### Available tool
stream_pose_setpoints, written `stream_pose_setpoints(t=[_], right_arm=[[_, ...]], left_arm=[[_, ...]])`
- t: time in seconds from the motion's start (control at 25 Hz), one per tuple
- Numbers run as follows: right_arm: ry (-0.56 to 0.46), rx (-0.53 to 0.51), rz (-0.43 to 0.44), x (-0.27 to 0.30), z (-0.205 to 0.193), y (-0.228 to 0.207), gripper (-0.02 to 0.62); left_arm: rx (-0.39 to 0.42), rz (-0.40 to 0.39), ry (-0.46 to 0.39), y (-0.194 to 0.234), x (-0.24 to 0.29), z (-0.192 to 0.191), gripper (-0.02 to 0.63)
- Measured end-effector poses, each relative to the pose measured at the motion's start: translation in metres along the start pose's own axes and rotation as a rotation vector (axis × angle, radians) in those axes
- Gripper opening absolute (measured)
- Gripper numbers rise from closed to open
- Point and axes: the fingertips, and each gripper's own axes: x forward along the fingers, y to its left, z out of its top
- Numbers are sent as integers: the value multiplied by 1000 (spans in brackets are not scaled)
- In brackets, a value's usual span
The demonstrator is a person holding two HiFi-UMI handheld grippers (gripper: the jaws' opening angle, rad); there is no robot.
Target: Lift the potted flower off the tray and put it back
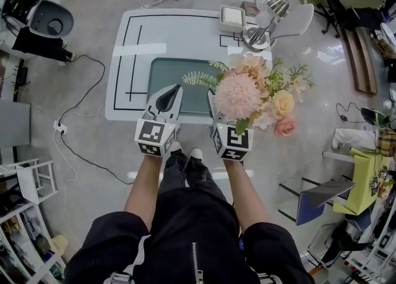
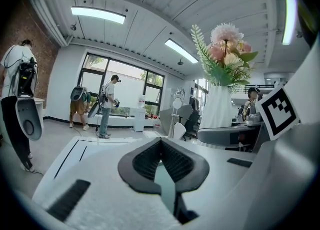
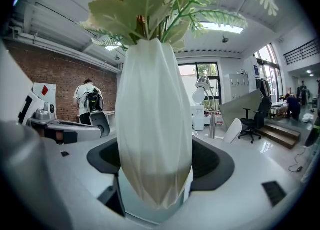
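The potted flower [image 1: 238, 94], a white ribbed vase [image 3: 155, 124] under pink and peach blooms with fern sprigs, sits squarely between the jaws of the right gripper [image 1: 216, 112], which press on its lower body from both sides. Its tapered base seems to hang just above the green tray [image 1: 185, 72], though the gap is hard to judge. In the head view the bouquet leans out past the tray's right edge. The left gripper [image 1: 168, 97] hovers over the tray's near side, jaws closed together on nothing. I judge this to be the lift step, near its top. The next move calls for lowering the vase straight down, keeping it upright, onto the tray on the white table [image 1: 185, 29], and opening only once the base rests flat.
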Motion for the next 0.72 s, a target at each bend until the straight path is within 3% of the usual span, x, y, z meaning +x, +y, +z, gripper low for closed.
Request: stream_pose_setpoints(t=[0.28, 0.72], right_arm=[[-5, -16, 29, 23, -14, -2, 380], [-8, -64, 110, 73, -40, 28, 380]], left_arm=[[-12, 22, 27, 7, 2, -17, 5], [-28, 114, 86, 52, -19, -46, 5]])
